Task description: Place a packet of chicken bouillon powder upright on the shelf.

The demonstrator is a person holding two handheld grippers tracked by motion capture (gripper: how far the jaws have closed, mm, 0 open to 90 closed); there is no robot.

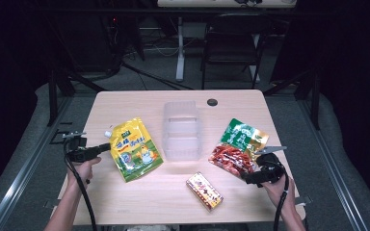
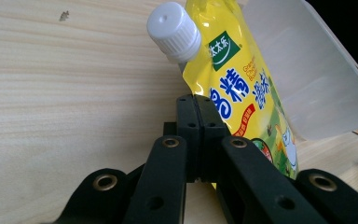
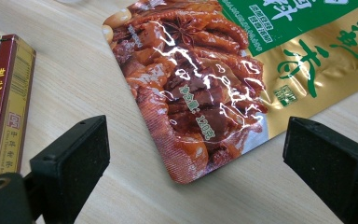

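Left gripper view has the left hand-held gripper pressed together on the edge of the yellow spouted seasoning pouch, which lies at nine o'clock from the clear plastic container on the tabletop. The right hand-held gripper stands spread over the red braised-snack pouch at four o'clock. With so thin a pinch near the white cap, the slick pouch could probably slip or swing against the container when lifted.

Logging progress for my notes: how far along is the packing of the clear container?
Nothing is packed: the clear container holds nothing. In hand: the left gripper is shut on the yellow pouch. Left: the snack bag between the open right gripper jaws, and the small box.
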